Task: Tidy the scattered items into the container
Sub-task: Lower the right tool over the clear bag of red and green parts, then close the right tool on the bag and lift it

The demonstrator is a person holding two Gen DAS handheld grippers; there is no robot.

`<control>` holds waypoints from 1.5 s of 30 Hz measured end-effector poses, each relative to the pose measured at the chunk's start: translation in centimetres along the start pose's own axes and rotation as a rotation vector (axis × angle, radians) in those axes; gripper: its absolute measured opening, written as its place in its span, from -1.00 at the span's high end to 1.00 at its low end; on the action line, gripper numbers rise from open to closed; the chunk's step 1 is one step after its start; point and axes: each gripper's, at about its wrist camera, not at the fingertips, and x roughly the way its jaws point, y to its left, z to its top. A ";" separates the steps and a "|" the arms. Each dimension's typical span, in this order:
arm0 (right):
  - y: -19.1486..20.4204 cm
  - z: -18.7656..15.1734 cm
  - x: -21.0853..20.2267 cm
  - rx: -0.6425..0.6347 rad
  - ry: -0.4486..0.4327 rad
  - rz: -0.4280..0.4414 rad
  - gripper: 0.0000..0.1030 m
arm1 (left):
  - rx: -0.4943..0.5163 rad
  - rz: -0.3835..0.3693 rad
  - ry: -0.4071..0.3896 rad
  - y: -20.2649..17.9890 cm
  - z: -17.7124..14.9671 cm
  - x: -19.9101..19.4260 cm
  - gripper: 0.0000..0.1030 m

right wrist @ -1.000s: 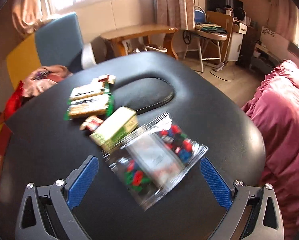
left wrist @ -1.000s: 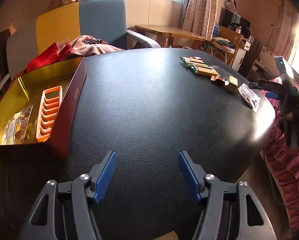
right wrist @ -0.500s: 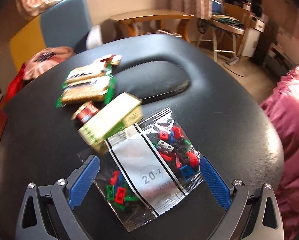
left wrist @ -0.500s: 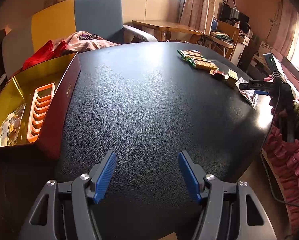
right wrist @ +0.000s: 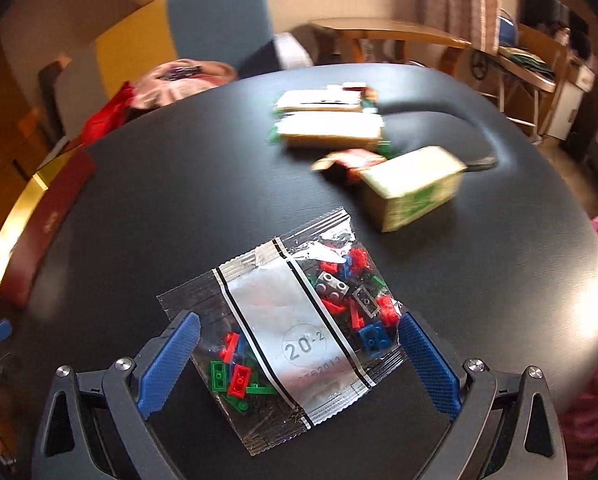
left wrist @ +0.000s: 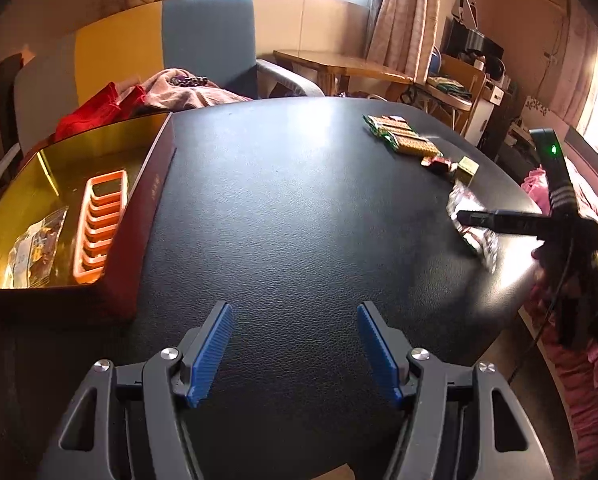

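The bench (left wrist: 299, 208) is a rounded slab covered in black, pebbled leatherette that takes a soft sheen from the window light. At its left edge lies the container (left wrist: 147, 216), a shallow rectangular box with dark red walls and a mirror-like gold lining; inside rest a ribbed orange plastic tray (left wrist: 99, 224) and a small clear packet (left wrist: 35, 248).

The left gripper (left wrist: 293, 350) hangs over bare bench, its ridged blue fingers (left wrist: 209, 354) spread with nothing between them.

The right gripper (right wrist: 295, 364) is low over a crinkly clear plastic bag (right wrist: 291, 328) with a silvery band, black stripes and a round printed mark, filled with small red, blue, green and grey studded bricks. Its blue fingers (right wrist: 169, 364) stand wide, one at each side of the bag; whether they touch its edges I cannot tell.

Just beyond the bag lies a small cardboard box (right wrist: 415, 186), cream and green, beside a red foil wrapper (right wrist: 351, 160) and two flat green-edged biscuit packs (right wrist: 327, 130), all blurred.
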 end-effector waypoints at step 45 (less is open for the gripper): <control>8.9 -0.8 1.3 -0.338 -0.031 -0.131 -0.19 | -0.034 -0.046 -0.002 1.6 -0.9 -0.6 -0.27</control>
